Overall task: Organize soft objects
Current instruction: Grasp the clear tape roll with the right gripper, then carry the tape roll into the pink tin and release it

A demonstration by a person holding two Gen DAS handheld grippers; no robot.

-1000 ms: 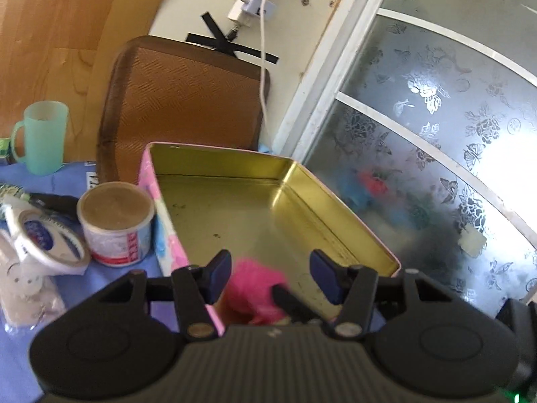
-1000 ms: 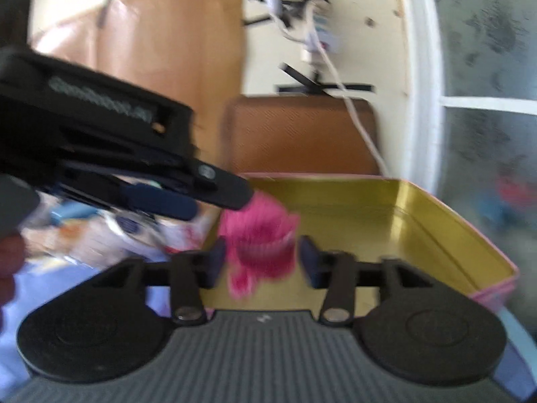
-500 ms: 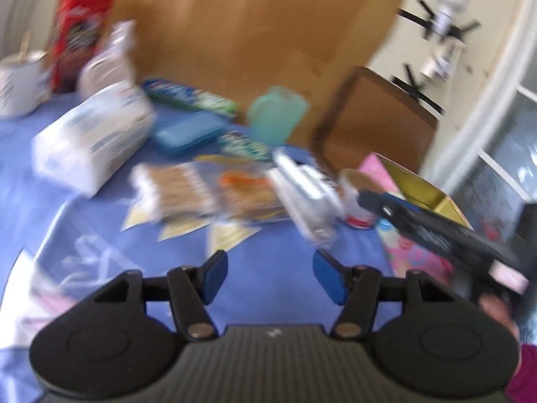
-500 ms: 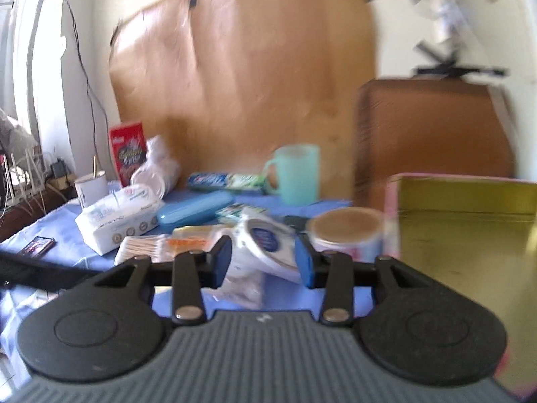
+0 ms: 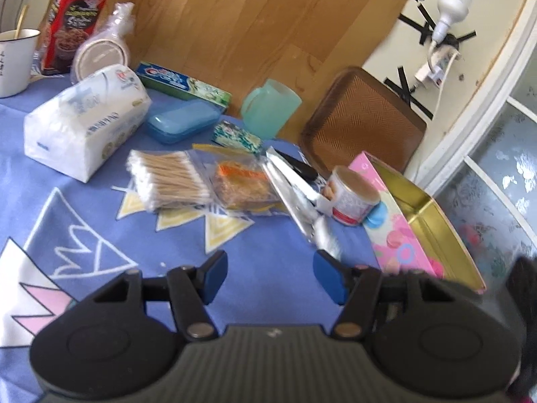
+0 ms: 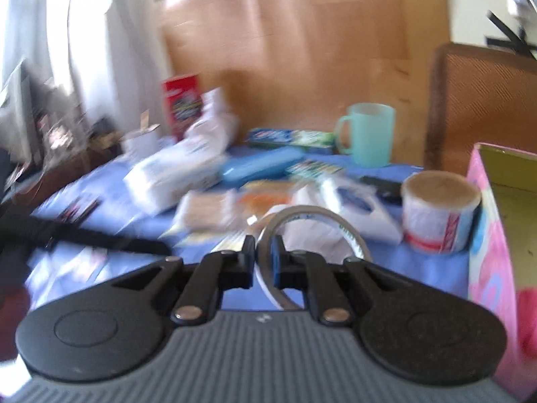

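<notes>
My right gripper (image 6: 263, 258) is closing its jaws on the near rim of a clear tape roll (image 6: 312, 209), which stands between the pads above the blue cloth. A pink fluffy thing (image 6: 527, 319) shows at the lower right, beside the pink tin (image 6: 493, 201) with its gold inside. My left gripper (image 5: 270, 273) hovers open over the blue tablecloth (image 5: 268, 245), nothing between its fingers. The pink tin (image 5: 399, 245) lies to its right. A white tissue pack (image 5: 84, 117) and a bag of cotton swabs (image 5: 167, 178) lie further back on the left.
A small can (image 5: 352, 198) stands against the tin. Behind are a green mug (image 5: 268, 110), a blue case (image 5: 184, 122), a toothpaste box (image 5: 183, 82), a red carton (image 5: 75, 20) and a white enamel mug (image 5: 15, 62). A brown chair back (image 5: 362, 124) rises beyond the table.
Both views swung left from the tin to the cluttered table. The right gripper let go of the pink fluffy thing and closed on the tape roll. The left gripper stayed open.
</notes>
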